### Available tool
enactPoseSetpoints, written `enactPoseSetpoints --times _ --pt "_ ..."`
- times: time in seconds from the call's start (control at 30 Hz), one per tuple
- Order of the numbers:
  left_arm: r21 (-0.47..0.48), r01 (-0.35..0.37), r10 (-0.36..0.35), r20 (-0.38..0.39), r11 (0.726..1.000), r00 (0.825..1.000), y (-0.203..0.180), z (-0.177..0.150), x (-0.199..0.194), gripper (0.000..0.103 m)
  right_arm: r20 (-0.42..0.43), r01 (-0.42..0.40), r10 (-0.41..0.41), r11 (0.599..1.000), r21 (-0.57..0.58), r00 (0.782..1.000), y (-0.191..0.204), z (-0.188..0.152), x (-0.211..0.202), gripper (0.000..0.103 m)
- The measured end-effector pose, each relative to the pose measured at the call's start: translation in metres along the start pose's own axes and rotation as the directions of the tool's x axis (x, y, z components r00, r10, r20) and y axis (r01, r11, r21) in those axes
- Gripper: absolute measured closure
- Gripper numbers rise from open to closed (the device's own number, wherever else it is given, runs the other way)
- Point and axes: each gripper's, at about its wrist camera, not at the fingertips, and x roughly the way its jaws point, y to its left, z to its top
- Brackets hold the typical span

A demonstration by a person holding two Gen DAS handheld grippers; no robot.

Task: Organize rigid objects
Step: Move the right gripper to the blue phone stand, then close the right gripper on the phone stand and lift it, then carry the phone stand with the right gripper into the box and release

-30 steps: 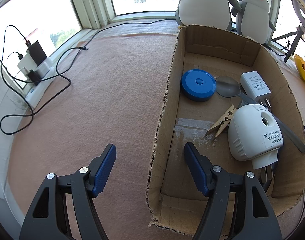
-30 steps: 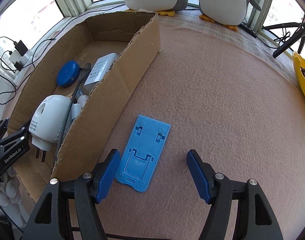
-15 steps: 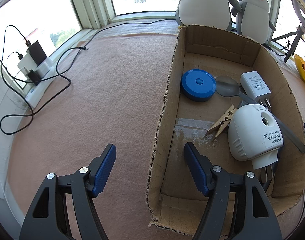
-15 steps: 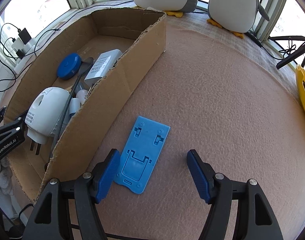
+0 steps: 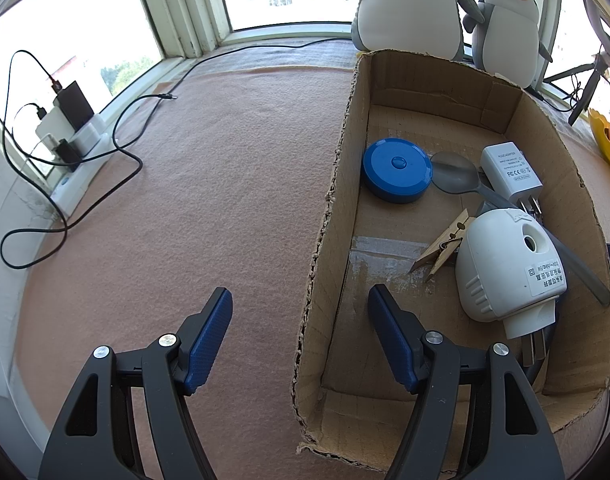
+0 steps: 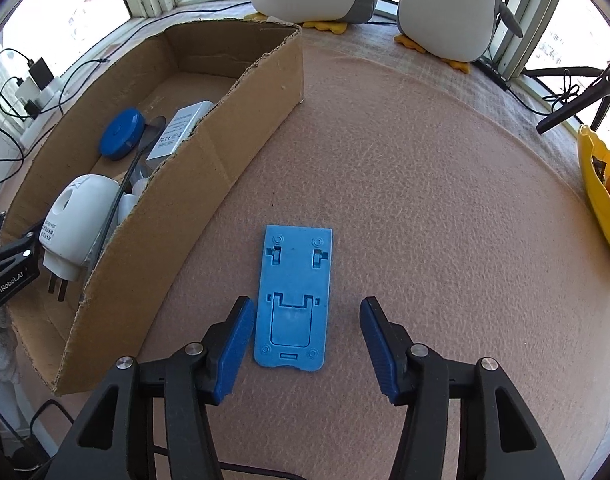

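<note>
Cardboard box (image 6: 209,160) already held most items. Left gripper (image 5: 301,336) straddled its wall, jaws spread, gripping nothing. Right gripper (image 6: 305,344) was closing around the blue stand (image 6: 293,296), flat on the felt beside the box, right pad not touching. Next: pinch, lift, clear the wall.

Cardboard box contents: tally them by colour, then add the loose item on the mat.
Blue: 1, round case
White: 2, power adapter, plug-in unit
Grey: 1, spoon
Wood: 1, clothespin
On mat, blue: 1, phone stand
Total: 6
</note>
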Motion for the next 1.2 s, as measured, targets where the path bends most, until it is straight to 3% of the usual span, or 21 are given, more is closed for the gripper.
enactPoseSetpoints --times 0.23,0.3,0.37,0.83,1.2 --pt "0.000 0.000 0.000 0.000 1.000 1.000 0.000 0.000 0.000 0.032 -0.019 -0.002 0.002 1.000 0.001 1.000 0.005 0.002 0.005 0.053" --pt "0.000 0.000 0.000 0.000 1.000 1.000 0.000 0.000 0.000 0.032 -0.017 -0.003 0.003 1.000 0.008 1.000 0.003 0.002 0.004 0.066" --pt "0.001 0.000 0.000 0.000 1.000 1.000 0.000 0.000 0.000 0.032 -0.018 -0.009 0.010 1.000 0.021 1.000 0.001 0.003 0.003 0.070" --pt "0.000 0.000 0.000 0.000 1.000 1.000 0.000 0.000 0.000 0.032 0.043 -0.026 0.023 0.997 0.072 0.999 -0.004 0.000 -0.016 0.070" --pt "0.000 0.000 0.000 0.000 1.000 1.000 0.000 0.000 0.000 0.032 0.157 -0.080 0.070 0.995 0.060 0.985 0.016 0.029 -0.059 0.070"
